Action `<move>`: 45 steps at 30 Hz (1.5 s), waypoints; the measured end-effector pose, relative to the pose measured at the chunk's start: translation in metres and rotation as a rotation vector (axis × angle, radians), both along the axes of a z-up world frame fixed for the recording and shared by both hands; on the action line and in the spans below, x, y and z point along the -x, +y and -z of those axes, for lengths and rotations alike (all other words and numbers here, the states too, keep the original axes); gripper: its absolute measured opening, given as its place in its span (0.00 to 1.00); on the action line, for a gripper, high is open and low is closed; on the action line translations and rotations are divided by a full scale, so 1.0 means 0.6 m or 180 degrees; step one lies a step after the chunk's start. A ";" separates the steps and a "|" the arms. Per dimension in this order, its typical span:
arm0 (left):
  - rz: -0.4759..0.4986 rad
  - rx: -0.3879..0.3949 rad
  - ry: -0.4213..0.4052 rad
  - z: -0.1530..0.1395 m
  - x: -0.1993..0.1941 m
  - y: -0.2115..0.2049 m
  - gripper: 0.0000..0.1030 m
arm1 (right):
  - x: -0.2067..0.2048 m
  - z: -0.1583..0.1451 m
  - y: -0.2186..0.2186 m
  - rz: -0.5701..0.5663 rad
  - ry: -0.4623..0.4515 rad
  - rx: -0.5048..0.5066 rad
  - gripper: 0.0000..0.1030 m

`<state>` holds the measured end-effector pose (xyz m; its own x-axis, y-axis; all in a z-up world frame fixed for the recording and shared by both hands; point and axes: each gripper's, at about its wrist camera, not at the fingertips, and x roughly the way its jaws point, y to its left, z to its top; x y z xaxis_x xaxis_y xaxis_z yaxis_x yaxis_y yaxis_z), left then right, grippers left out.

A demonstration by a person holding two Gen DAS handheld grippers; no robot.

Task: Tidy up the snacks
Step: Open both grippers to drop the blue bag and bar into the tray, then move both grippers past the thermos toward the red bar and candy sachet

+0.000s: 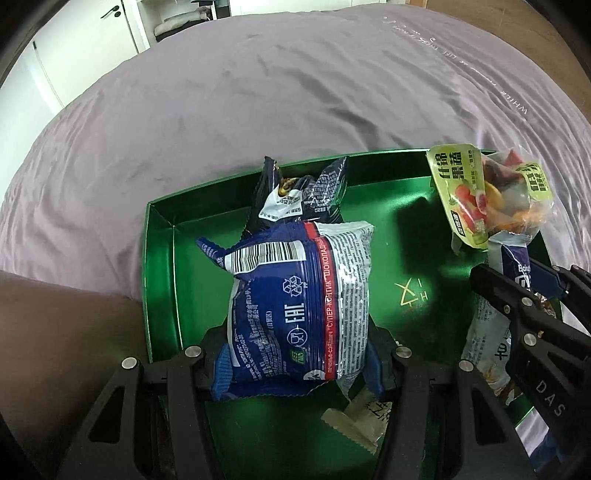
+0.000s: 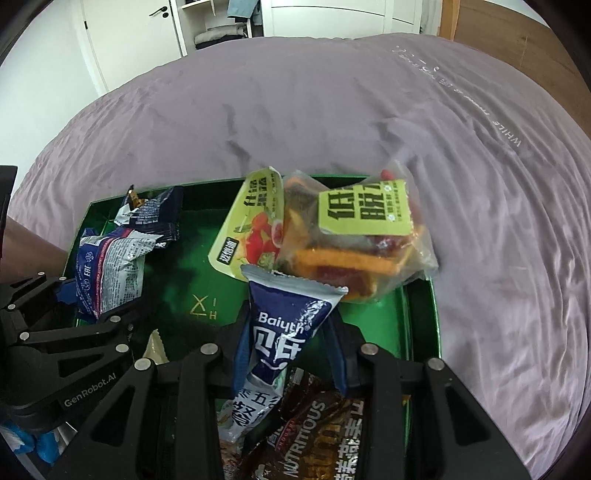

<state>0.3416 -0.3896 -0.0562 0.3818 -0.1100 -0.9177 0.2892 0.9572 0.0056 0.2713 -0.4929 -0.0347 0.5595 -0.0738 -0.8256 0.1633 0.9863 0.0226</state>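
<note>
A shiny green tray lies on a purple bedspread. My left gripper is shut on a blue-and-white cookie pack, held over the tray's left half. A dark crumpled packet lies behind it. My right gripper is shut on a blue-and-white Baiyth packet over the tray's right side. A yellow-green bag of dried fruit and vegetable chips sits at that packet's far end, by the tray's far right corner. Whether it is gripped too, I cannot tell.
A cream packet lies on the tray floor near me. A brown NUTRITIOUS packet and a pale packet lie under the right gripper. The bedspread surrounds the tray. White cupboard doors stand beyond the bed.
</note>
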 end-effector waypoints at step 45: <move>0.0798 0.0238 -0.0554 -0.228 0.212 -0.012 0.79 | 0.307 -0.240 0.029 0.0959 -0.0515 0.0432 0.79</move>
